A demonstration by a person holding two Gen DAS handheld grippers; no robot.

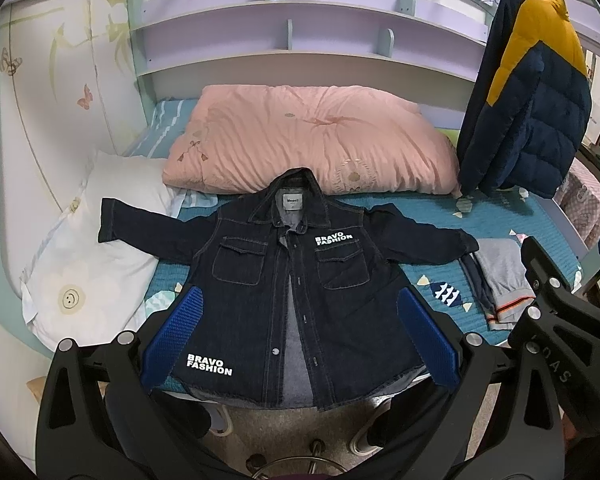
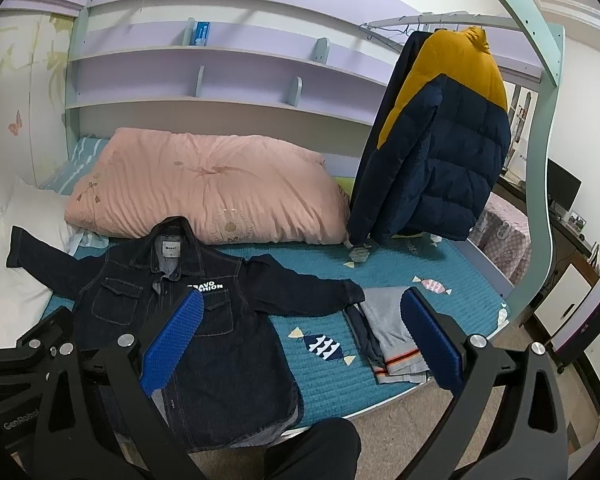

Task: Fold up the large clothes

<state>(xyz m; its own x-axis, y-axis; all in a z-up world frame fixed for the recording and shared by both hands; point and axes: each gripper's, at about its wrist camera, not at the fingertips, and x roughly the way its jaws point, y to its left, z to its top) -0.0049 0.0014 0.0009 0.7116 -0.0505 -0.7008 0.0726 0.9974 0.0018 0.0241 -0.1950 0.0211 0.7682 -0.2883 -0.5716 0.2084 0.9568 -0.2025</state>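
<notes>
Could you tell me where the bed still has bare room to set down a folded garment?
Bare blue bedspread lies between the pink quilt, the denim jacket and the folded grey clothes. The left is crowded by the white pillow.

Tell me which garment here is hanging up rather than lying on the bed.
The navy-and-yellow puffer jacket, hanging at the bed's right end; the denim jacket and folded grey clothes lie flat.
</notes>
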